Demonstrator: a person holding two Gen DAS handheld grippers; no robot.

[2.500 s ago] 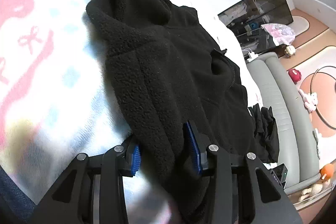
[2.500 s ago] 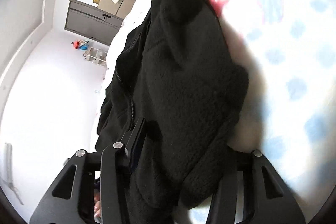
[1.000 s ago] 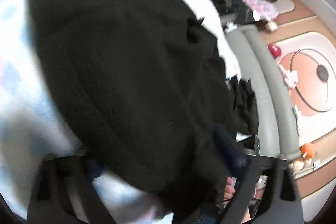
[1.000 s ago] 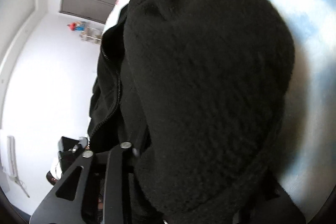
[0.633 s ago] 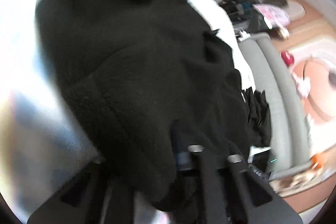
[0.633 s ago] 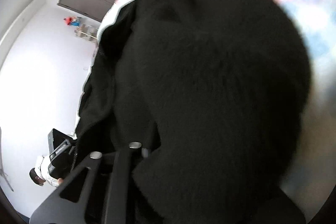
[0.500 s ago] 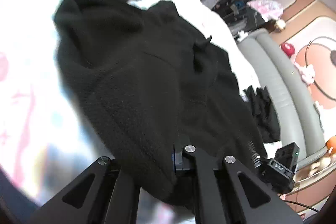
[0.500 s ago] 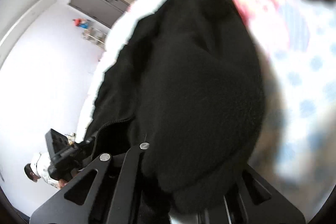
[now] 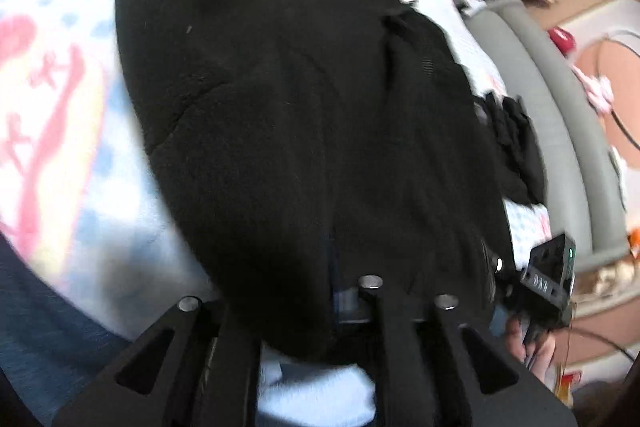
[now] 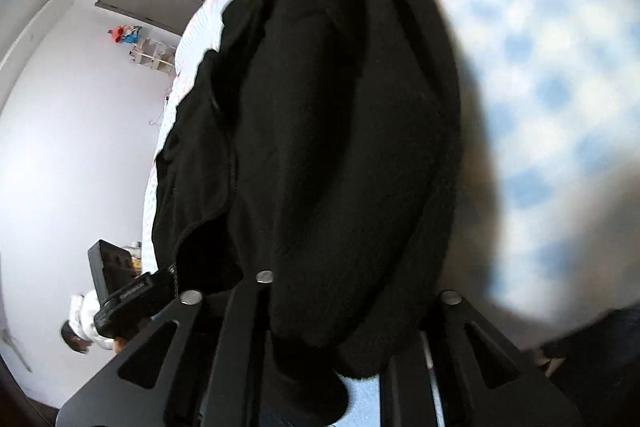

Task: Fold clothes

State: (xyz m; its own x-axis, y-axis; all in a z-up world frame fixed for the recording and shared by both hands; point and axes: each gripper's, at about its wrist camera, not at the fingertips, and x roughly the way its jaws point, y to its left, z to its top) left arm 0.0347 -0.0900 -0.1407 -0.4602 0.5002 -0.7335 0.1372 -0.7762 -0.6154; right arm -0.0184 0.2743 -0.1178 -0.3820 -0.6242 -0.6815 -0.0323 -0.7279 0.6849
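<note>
Left wrist view shows the black fleece jacket sprawled along the bed, its near hem bunched at the bed's near edge and caught between the fingers of the left gripper, whose jaws are easing apart with cloth between them. The right gripper likewise has fleece pinched in its jaws, which are also loosening. No neat fold shows yet; the jacket looks rumpled, so most of the folding seems left to do.
</note>
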